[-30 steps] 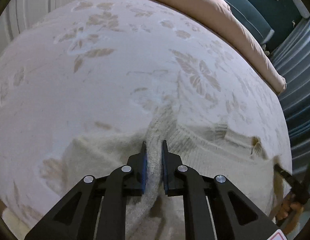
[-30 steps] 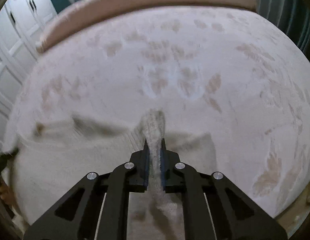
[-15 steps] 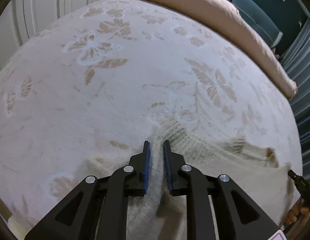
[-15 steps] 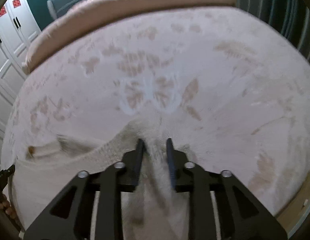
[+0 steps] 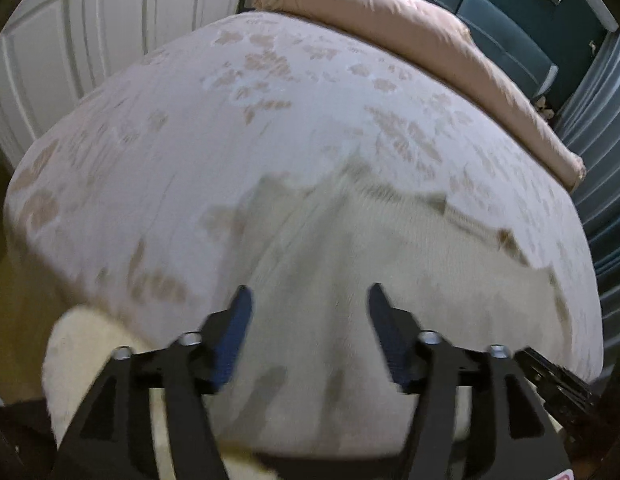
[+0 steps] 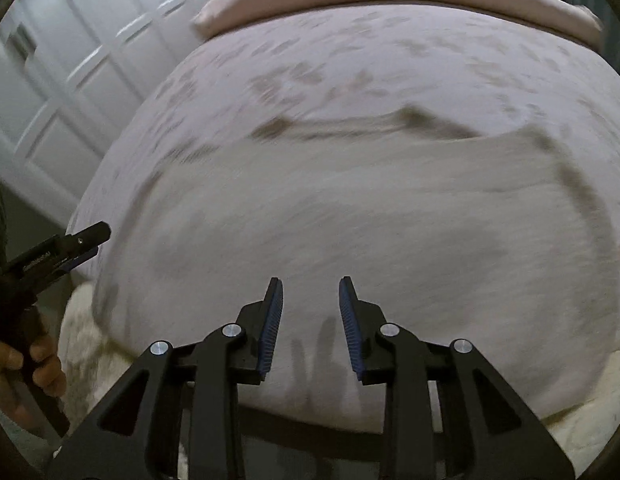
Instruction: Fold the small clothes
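Bed (image 5: 310,92), sweater (image 6: 350,216) flat, tongs (image 5: 307,300) agape

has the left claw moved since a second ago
Yes. The left claw let go of the cream sweater and pulled back from the pink pillow.

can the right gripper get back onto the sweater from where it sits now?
Probably yes. The right gripper is open and empty, and the cream knit sweater lies spread on the bed straight ahead of its fingers with nothing between.

Left gripper (image 5: 310,300) jaws wide apart, empty, above cream knit garment (image 5: 350,260); garment flat on floral bedspread (image 5: 189,120)
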The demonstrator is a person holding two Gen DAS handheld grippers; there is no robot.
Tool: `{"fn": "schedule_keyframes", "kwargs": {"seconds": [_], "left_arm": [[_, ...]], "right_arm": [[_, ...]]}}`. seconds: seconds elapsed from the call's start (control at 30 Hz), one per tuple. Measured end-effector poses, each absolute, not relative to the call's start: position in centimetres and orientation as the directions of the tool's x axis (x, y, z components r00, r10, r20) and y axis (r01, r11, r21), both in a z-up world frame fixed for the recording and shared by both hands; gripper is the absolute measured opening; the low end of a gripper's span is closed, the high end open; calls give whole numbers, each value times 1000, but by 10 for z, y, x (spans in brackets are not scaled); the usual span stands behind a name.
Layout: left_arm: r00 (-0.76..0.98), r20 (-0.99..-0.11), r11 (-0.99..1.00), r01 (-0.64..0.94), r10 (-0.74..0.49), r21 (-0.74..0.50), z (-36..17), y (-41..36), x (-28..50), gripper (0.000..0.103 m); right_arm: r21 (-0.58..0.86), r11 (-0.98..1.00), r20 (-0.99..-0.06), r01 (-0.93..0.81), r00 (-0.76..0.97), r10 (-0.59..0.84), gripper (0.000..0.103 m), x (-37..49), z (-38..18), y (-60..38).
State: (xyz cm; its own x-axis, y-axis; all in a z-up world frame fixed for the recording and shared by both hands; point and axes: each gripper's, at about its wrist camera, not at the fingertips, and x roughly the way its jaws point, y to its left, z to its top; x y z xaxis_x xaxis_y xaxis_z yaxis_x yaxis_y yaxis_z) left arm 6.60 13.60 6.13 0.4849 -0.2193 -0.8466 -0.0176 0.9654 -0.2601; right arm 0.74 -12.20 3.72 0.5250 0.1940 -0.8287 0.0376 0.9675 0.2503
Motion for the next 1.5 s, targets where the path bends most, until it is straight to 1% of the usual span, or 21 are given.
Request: {"fn": "schedule_keyframes", "kwargs": {"seconds": [0.03,0.07,0.1,0.17,0.33,0.43,0.53,0.67,0.73,0.83,0.9,0.93,0.97,1.0,1.07,1.1,1.13,1.2,1.27,1.33,1.5], "left_arm": [[479,-850,964,-25,-220,-264,59,138,62,62],[466,-854,961,-31,-230,-275,55,142,58,69],[455,-861,961,-41,-226,-274,51,144,56,71],[440,-869,956,-67,-227,-284,42,150,53,71],[385,-880,922,-151,-278,-357,17,165,58,71],[371,-872,895,-183,-320,-406,5,171,61,71],[376,-861,882,-189,-342,-432,-1,173,64,76],[391,-858,889,-174,-333,-424,-2,165,69,87],[400,-861,899,-166,-315,-406,-3,160,72,91],[410,-866,912,-159,-287,-378,-3,153,75,91],[417,-855,906,-143,-309,-398,1,152,77,87],[420,-848,902,-133,-323,-410,3,152,78,76],[421,-845,901,-127,-329,-414,5,151,79,69],[420,-843,900,-122,-335,-418,7,151,80,67],[420,-838,896,-111,-350,-430,11,152,80,42],[420,-833,893,-103,-360,-438,13,152,80,36],[420,-829,890,-96,-369,-445,16,152,80,19],[431,-811,879,-78,-396,-470,27,152,77,15],[453,-785,867,-50,-422,-495,44,148,73,14],[475,-760,864,5,-444,-503,68,135,69,13],[495,-705,856,193,-508,-480,123,65,58,12]], "right_arm": [[248,968,-832,30,519,197,29,8,36,-117],[249,968,-834,22,513,202,29,9,35,-114],[245,969,-837,22,510,200,29,12,34,-112],[233,972,-847,33,497,186,29,18,31,-110],[181,982,-884,49,445,140,29,31,11,-101],[128,991,-891,39,443,98,32,34,6,-91],[95,995,-895,33,440,71,34,37,2,-86],[124,991,-899,54,429,89,36,43,-1,-91],[127,990,-900,56,425,91,36,45,-2,-92],[120,991,-902,56,423,85,37,47,-3,-91],[115,992,-902,56,424,81,38,48,-3,-89],[115,992,-902,55,425,81,38,48,-3,-89],[116,992,-901,55,425,82,38,48,-4,-89],[119,991,-901,55,425,84,38,48,-4,-90],[132,990,-899,57,428,95,38,47,-4,-91],[142,988,-897,61,430,102,38,47,-3,-92],[152,986,-896,67,431,109,38,46,-3,-93],[175,981,-889,82,441,122,38,42,3,-96],[195,978,-878,77,458,139,45,36,10,-98],[227,971,-858,75,487,163,47,25,19,-103],[290,950,-823,113,536,188,48,-5,35,-140]]}}
